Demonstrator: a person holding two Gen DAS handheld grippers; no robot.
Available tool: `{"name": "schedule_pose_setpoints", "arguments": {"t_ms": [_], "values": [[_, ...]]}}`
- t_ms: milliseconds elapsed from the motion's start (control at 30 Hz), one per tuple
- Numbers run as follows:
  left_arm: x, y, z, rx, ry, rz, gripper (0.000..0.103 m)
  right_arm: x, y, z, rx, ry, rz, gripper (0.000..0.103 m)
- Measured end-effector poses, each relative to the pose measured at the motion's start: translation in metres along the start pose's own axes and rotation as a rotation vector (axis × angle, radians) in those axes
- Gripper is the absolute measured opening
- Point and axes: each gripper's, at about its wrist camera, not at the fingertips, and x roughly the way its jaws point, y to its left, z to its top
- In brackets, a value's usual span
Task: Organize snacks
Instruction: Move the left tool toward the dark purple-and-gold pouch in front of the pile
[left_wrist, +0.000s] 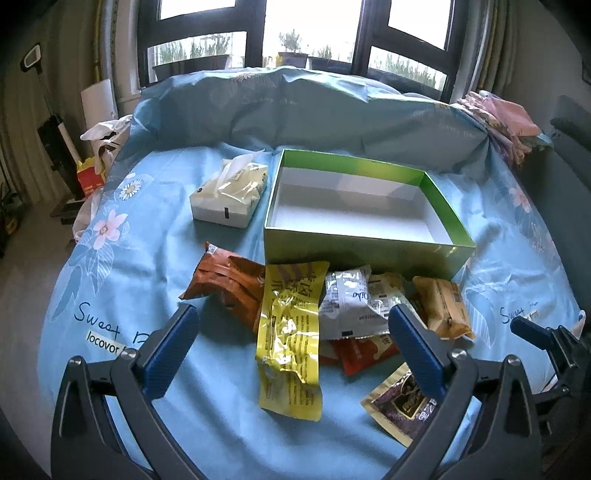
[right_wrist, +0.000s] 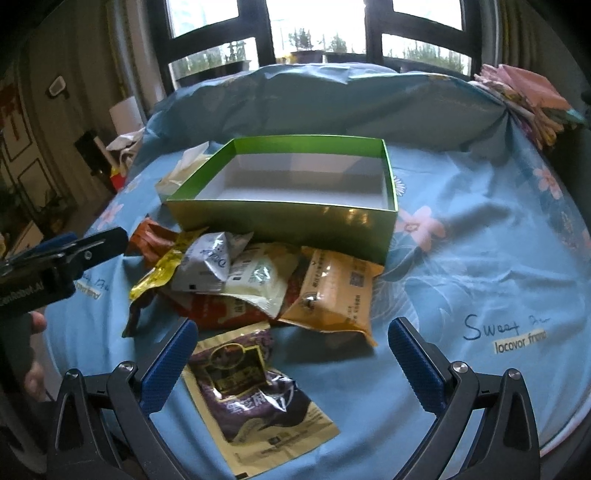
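Each tool (left_wrist: 291, 343) — dark grey arms, blue ribbed pads (right_wrist: 168, 369), seemingly silver screws.

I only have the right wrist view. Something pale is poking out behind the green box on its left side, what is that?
Observer: A tissue box, beside the green box, with a tissue sticking up.
Operator: Is my left gripper open?
Observer: Yes, the left gripper is open and empty, its fingers either side of the yellow packet.
Operator: How does that yellow packet lie?
Observer: Flat and lengthwise, pointing toward the green box, its far end overlapping the orange packet.
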Motion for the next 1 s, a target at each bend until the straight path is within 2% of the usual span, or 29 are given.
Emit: {"name": "schedule_pose_setpoints", "arguments": {"t_ms": [1000], "values": [[-0.005, 0.001, -0.001, 0.007, -0.002, 0.003, 0.103, 0.001, 0.012, 0.0, -0.008, 0.01, 0.012, 0.103]]}}
